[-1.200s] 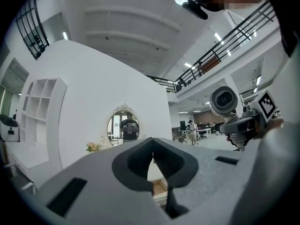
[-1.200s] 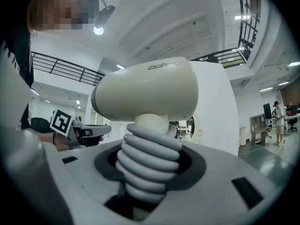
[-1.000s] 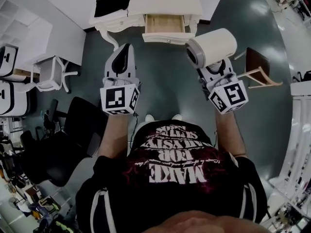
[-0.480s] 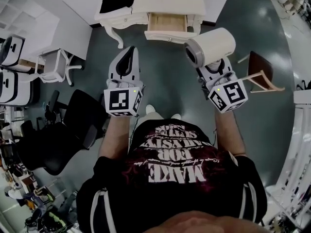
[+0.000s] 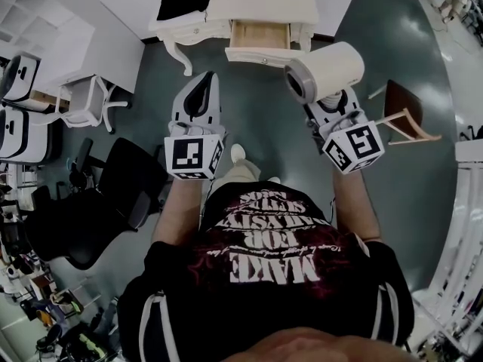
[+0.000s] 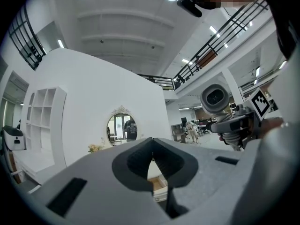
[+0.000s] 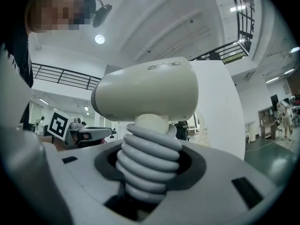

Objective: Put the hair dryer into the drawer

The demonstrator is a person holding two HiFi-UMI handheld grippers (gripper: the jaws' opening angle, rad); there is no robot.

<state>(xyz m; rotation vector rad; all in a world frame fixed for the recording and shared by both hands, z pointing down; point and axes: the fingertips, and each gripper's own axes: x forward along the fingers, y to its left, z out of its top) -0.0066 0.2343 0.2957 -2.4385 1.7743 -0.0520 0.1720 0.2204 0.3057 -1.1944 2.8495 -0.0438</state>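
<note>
As a foot [image 5: 238, 154] steps forward at centre, the left gripper [image 5: 201, 87] stays closed and empty. The right gripper [image 5: 323, 101] clamps the ribbed handle of the cream hair dryer [image 5: 326, 72]. The open drawer [image 5: 259, 36], top centre, is evidently being approached.

The person wears a black short-sleeved T-shirt [image 5: 264, 255] with white lettering over a dark red print, and white stripes [image 5: 153, 319] down its sides. Beyond the T-shirt, the left gripper [image 5: 202, 81] and right gripper [image 5: 332, 105] are pale grey shells with black-lined jaws, each ending nearest the T-shirt in a white cube [image 5: 192, 155] of black square markers.
</note>
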